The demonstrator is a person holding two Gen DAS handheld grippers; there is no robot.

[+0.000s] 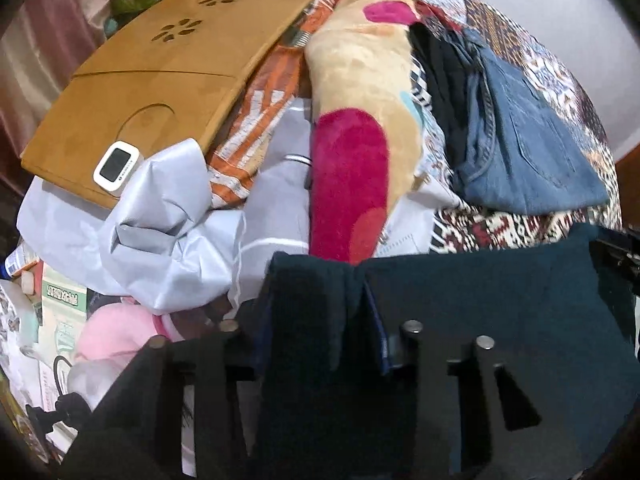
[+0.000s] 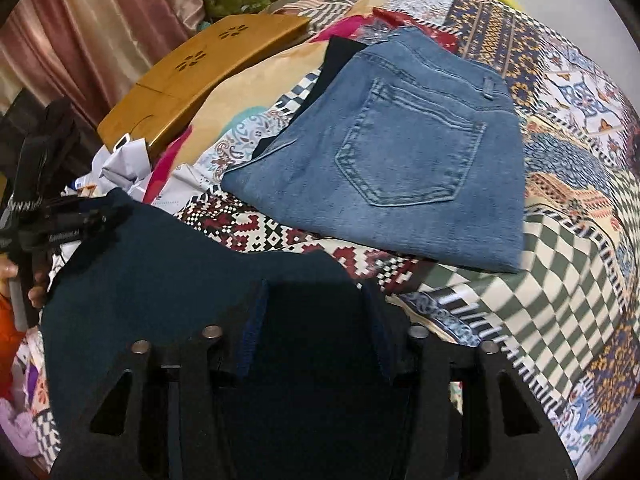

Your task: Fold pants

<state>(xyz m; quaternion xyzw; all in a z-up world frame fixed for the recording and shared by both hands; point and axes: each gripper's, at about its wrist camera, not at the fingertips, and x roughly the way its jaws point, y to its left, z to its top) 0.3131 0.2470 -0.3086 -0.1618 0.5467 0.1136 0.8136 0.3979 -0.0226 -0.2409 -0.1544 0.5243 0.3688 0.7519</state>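
Both grippers clamped on dark teal pants [image 2: 160, 272]: left gripper [image 1: 320, 344] pinching a bunched edge of the cloth between its fingers, right gripper [image 2: 316, 344] closed on another stretch of the same edge, fabric filling the gap between its jaws. Garment stretched between the two, sagging toward the patterned bedspread [image 2: 560, 240] below and just ahead of the right gripper. No earlier view to compare, so nothing to say about motion.

Ahead of the right gripper, well beyond the teal cloth: folded blue jeans [image 2: 400, 152] lying flat on the bedspread, back pocket up, with a black garment [image 2: 340, 56] peeking out under their far edge. Ahead and to the left of the left gripper: a wooden lap tray [image 1: 160, 80] with a small white timer [image 1: 116, 168] near its closest corner, a crumpled grey sheet [image 1: 160, 232], and a long plush cushion [image 1: 352, 140] in beige and magenta. Left gripper visible from the right wrist view, far left, with part of a hand [image 2: 24, 280] behind it.

Risks, as judged from here:
- Thick bunching in the left grip: layers likely to slide unevenly, giving a skewed crease.
- Lowering too close to the jeans: teal cloth could land overlapping them and drag the finished fold out of shape.
- Clutter just beyond the left gripper: trailing fabric could snag the tray corner or knock the timer.
- Uneven tension between grips: one edge could slip free.
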